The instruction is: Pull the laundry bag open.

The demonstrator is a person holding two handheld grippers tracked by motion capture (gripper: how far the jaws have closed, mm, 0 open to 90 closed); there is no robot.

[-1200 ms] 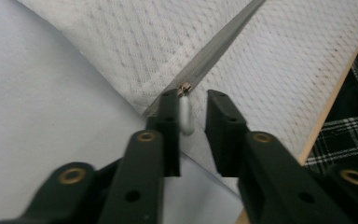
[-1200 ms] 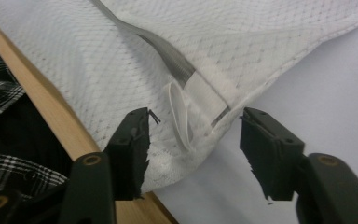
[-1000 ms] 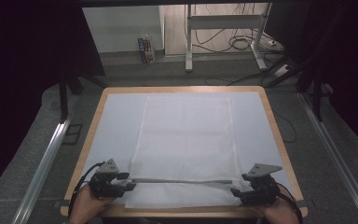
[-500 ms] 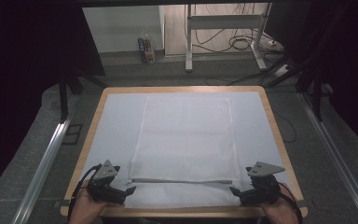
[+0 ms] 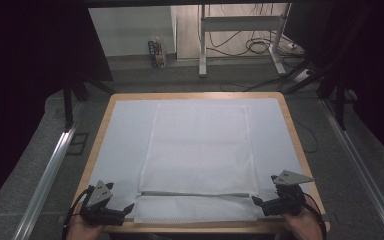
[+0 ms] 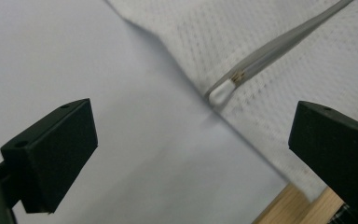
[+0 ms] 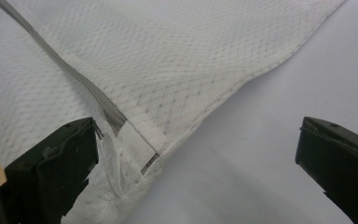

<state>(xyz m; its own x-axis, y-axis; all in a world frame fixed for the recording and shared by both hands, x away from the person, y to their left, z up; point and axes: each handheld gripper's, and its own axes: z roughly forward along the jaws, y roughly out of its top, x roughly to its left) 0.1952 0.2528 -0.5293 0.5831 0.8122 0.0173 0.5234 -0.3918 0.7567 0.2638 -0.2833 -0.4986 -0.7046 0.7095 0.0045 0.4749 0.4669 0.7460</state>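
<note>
A white mesh zip bag [image 5: 200, 150] lies flat on the pale sheet [image 5: 122, 145] that covers the wooden table [image 5: 195, 95]. Its grey zipper [image 5: 195, 193] runs across near the front edge. My left gripper [image 5: 126, 209] sits just left of the bag's front corner, jaws wide apart after just opening. In the left gripper view [image 6: 191, 149] the zipper end [image 6: 223, 93] lies beyond the jaws, ungripped. My right gripper [image 5: 258, 203] is at the bag's right front corner, also just opened. In the right gripper view [image 7: 196, 163] the bag corner [image 7: 140, 144] lies loose beside one jaw.
The table's front wooden edge [image 6: 303, 207] is right under both hands. Metal rails [image 5: 47, 175] run along the floor on either side. Desk legs and cables [image 5: 260, 45] stand beyond the far edge, with a small box [image 5: 156, 52] on the floor.
Both grippers have let go of the bag's zipper ends and opened. The left gripper slid left, away from the bag. The zipper line now rests flat on the table.
</note>
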